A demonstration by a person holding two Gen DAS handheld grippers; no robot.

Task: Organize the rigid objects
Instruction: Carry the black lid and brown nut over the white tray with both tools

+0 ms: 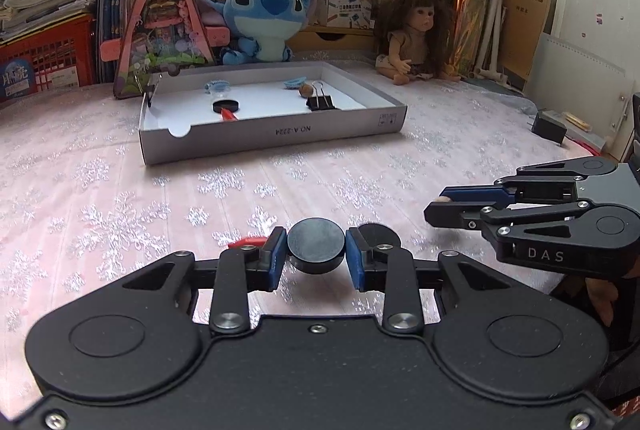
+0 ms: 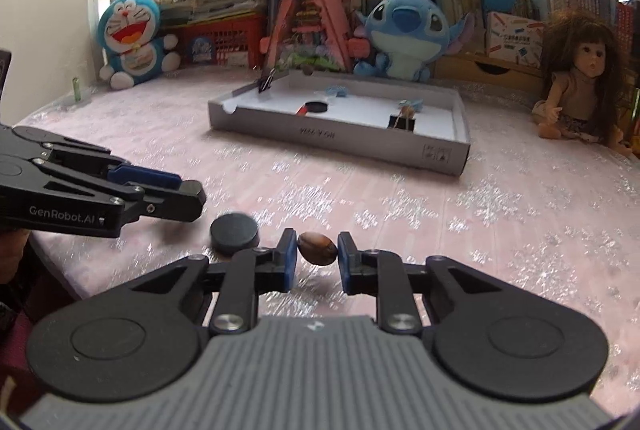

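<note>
My left gripper (image 1: 316, 250) is shut on a black round disc (image 1: 316, 242) and holds it just above the pink cloth. A second black disc (image 1: 380, 235) lies behind its right finger and shows in the right wrist view (image 2: 234, 233). A red piece (image 1: 248, 242) lies by the left finger. My right gripper (image 2: 317, 250) is shut on a brown oval nut (image 2: 317, 248). A grey shallow box (image 1: 280, 136) ahead holds a black disc (image 1: 225, 106), a black binder clip (image 1: 320, 102), a brown nut (image 1: 306, 91) and blue pieces.
Plush toys (image 1: 262, 22), a doll (image 1: 416, 30), a pink triangular toy house (image 1: 162, 26), books and red baskets line the back edge. A black adapter (image 1: 549, 128) lies at the right. The pink snowflake cloth (image 1: 120, 190) covers the table.
</note>
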